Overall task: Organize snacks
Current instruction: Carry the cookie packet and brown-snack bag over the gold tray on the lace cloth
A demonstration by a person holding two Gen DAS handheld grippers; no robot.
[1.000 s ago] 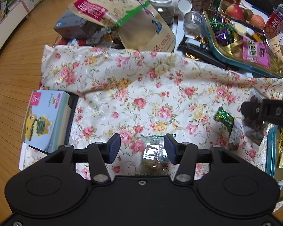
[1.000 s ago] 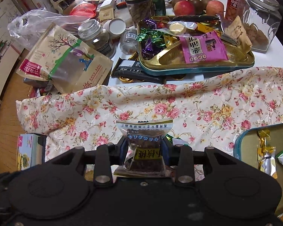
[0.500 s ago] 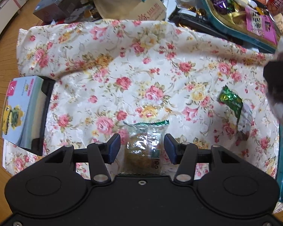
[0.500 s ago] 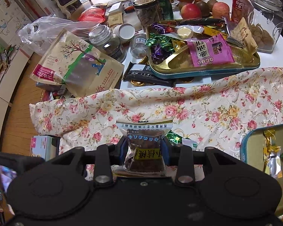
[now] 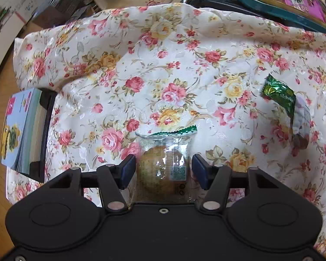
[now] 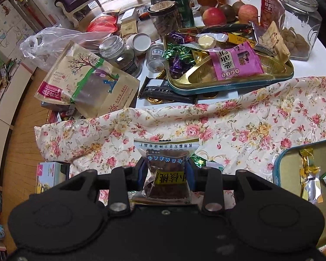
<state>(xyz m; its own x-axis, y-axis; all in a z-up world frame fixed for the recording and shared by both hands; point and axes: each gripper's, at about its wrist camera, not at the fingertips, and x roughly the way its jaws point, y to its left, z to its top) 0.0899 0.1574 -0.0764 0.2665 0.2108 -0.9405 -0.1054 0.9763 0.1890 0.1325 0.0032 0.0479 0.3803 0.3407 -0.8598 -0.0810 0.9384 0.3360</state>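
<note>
left gripper (image 5: 163, 169): jaws just been opening, standing clear either side of a clear-wrapped round brown pastry (image 5: 163, 167) lying on the floral cloth (image 5: 163, 65), likely lining up a pick. beyond to its right, a green foil sachet (image 5: 279, 94).

right gripper (image 6: 165, 177): clamping a clear packet of dark snack with yellow label (image 6: 166, 171). only this view is showing the teal-rimmed tray (image 6: 278, 171) at right, and farther off a gold tray of sweets (image 6: 206, 80).

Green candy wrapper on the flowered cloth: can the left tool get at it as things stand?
Probably yes. The green candy wrapper lies uncovered on the cloth, nothing over it. But the left tool, just opened wider, straddles a clear-wrapped cake first.
</note>
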